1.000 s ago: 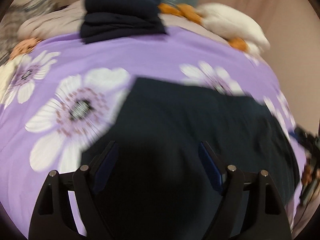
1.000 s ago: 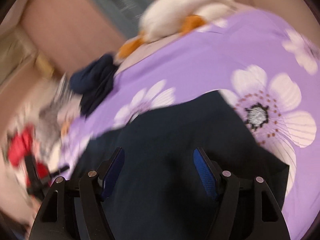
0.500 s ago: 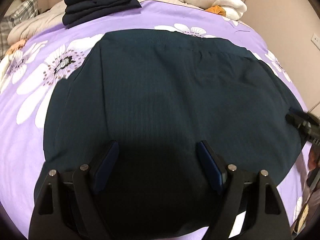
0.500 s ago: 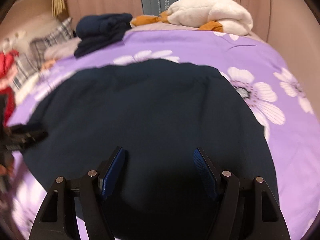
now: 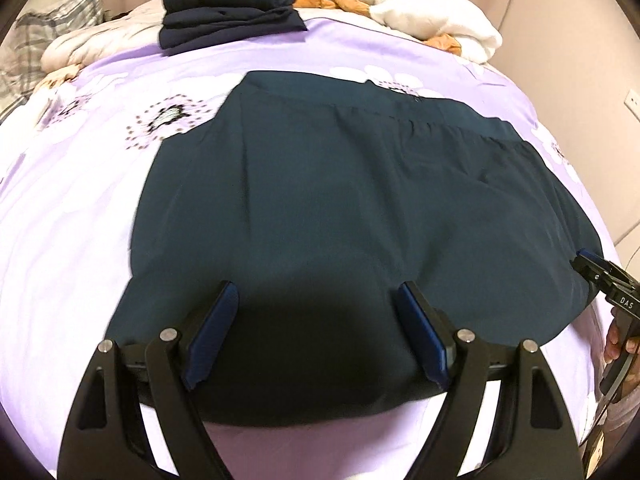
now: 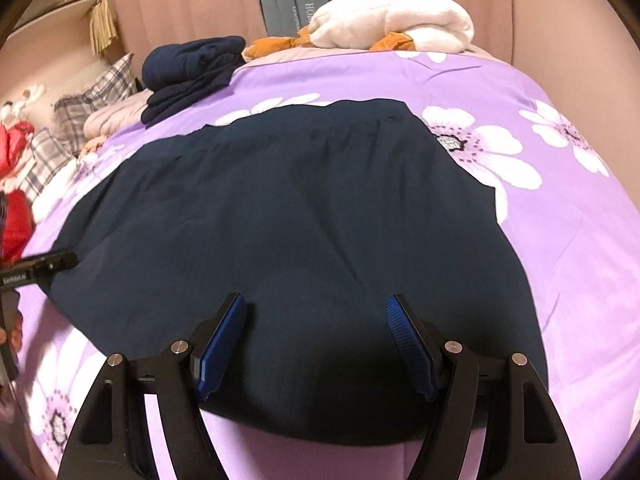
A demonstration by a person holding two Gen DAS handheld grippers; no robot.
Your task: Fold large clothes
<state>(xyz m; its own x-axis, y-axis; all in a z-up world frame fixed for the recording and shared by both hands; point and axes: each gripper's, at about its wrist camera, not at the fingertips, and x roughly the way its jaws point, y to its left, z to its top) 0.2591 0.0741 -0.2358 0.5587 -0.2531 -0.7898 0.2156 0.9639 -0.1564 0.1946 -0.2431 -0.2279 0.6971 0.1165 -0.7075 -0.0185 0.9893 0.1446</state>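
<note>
So my left tongs (image 5: 316, 328) and right tongs (image 6: 316, 340) both gape wide, gripping nothing, while the dark garment (image 5: 360, 220) lies flat on the bed (image 5: 80, 220) just ahead of them.

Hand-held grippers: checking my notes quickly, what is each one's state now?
Left hand-held gripper: open, holding nothing.
Right hand-held gripper: open, holding nothing.

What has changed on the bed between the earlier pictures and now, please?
Both claws, left and right, swung in from blurred, tilted views and came down toward the near hem of the dark garment, which now lies spread flat on the purple floral cover. Nothing was taken hold of or let go; both claws stayed open. The folded navy pile and white blanket stayed at the far end.
</note>
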